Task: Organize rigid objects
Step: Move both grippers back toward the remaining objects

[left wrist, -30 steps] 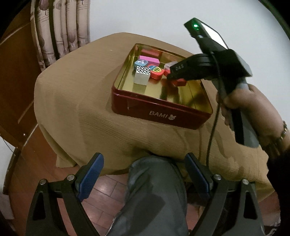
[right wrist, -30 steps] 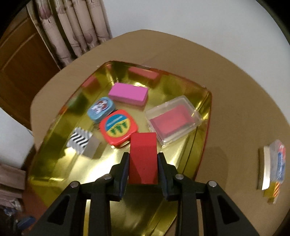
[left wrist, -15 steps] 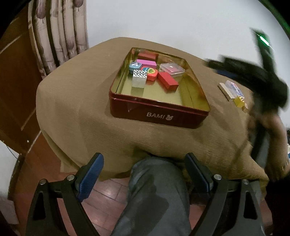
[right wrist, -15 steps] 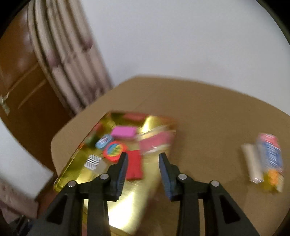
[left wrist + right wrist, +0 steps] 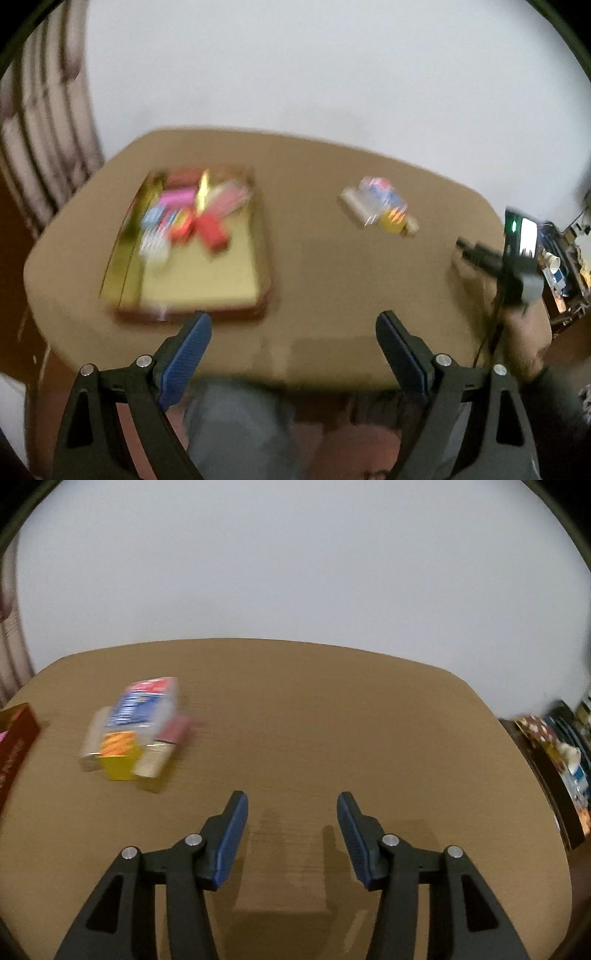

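Blocks (image 5: 129, 731) are lying clustered on the table (image 5: 332, 720), right of the tin (image 5: 192, 258) and apart from it. From the right gripper (image 5: 291, 834) they are sitting ahead and well to its left, long axes running roughly away from it. Its jaws have just been opening and are standing spread on nothing. The left gripper (image 5: 293, 354) is hanging wide open, empty, near the tin; the right one is probably nearer the cluster.

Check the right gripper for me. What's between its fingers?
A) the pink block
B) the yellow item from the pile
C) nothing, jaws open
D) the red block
C: the right gripper stands open with only bare tablecloth between its pads, having just been opening; the red block lies in the tin.
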### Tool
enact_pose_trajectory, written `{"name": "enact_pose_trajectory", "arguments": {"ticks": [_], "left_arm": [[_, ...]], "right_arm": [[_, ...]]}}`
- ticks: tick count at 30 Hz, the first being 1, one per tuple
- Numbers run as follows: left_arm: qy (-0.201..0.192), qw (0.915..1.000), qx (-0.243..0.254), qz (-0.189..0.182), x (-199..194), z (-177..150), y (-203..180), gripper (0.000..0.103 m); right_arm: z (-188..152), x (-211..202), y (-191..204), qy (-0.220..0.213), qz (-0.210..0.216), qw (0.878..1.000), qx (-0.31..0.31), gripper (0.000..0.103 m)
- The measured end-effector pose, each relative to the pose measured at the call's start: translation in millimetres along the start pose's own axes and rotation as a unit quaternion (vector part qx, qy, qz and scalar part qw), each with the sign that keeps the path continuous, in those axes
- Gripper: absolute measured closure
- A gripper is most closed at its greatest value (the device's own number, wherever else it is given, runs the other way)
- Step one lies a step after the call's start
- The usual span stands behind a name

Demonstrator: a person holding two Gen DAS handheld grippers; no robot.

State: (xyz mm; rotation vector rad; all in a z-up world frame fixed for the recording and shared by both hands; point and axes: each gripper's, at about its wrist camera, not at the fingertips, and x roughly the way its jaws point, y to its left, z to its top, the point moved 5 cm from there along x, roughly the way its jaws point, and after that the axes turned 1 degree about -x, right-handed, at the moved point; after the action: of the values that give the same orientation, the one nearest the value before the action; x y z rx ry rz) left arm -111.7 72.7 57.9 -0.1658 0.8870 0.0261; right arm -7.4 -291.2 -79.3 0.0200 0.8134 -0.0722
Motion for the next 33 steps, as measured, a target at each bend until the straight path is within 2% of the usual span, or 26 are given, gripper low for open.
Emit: {"name": "enact_pose_trajectory", "arguments": {"ticks": [1, 3, 6, 10, 14, 18, 23, 25, 26, 33], "left_arm": [[-0.002, 0.9999, 0.010, 0.000, 9.0, 19.7, -14.7, 0.009], [0.002, 0.9998, 0.015, 0.010, 25.0, 41.3, -29.5, 0.008], [0.023, 0.9988, 0.020, 0.039, 76.8, 78.7, -51.7, 0.008], [0.072, 0.9941, 0.018, 0.079, 147.3, 104.6, -56.6, 0.009], [0.121, 0.9905, -0.013, 0.064, 196.5, 118.5, -54.9, 0.010], [0.146, 0.9862, -0.013, 0.076, 231.1, 126.0, -55.8, 0.010], [0.165, 0.9823, -0.017, 0.087, 255.7, 129.0, -54.6, 0.012], [0.172, 0.9797, -0.013, 0.103, 266.0, 132.2, -52.4, 0.014], [0.174, 0.9788, -0.013, 0.107, 269.7, 132.6, -51.2, 0.014], [0.185, 0.9789, -0.029, 0.081, 284.5, 146.8, -44.3, 0.014]], "right_arm": [[-0.4, 0.8, -5.4, 0.002, 0.010, 1.000, 0.015, 0.052], [-1.6, -0.1, -18.0, 0.001, 0.030, 0.999, 0.045, 0.052], [-5.4, 8.0, -27.9, 0.023, 0.051, 0.995, 0.078, 0.051], [-8.0, 3.9, -37.5, 0.017, 0.088, 0.991, 0.098, 0.051], [-4.5, -2.8, -39.4, 0.002, 0.115, 0.988, 0.105, 0.051], [-5.7, -17.9, -52.6, -0.014, 0.133, 0.984, 0.120, 0.051], [-3.4, -19.0, -53.8, -0.024, 0.144, 0.981, 0.124, 0.051], [-2.9, -23.4, -57.0, -0.028, 0.147, 0.981, 0.126, 0.051], [-6.1, -34.8, -70.3, -0.030, 0.149, 0.980, 0.127, 0.051], [-4.9, -41.8, -74.8, -0.035, 0.153, 0.979, 0.130, 0.051]]}}
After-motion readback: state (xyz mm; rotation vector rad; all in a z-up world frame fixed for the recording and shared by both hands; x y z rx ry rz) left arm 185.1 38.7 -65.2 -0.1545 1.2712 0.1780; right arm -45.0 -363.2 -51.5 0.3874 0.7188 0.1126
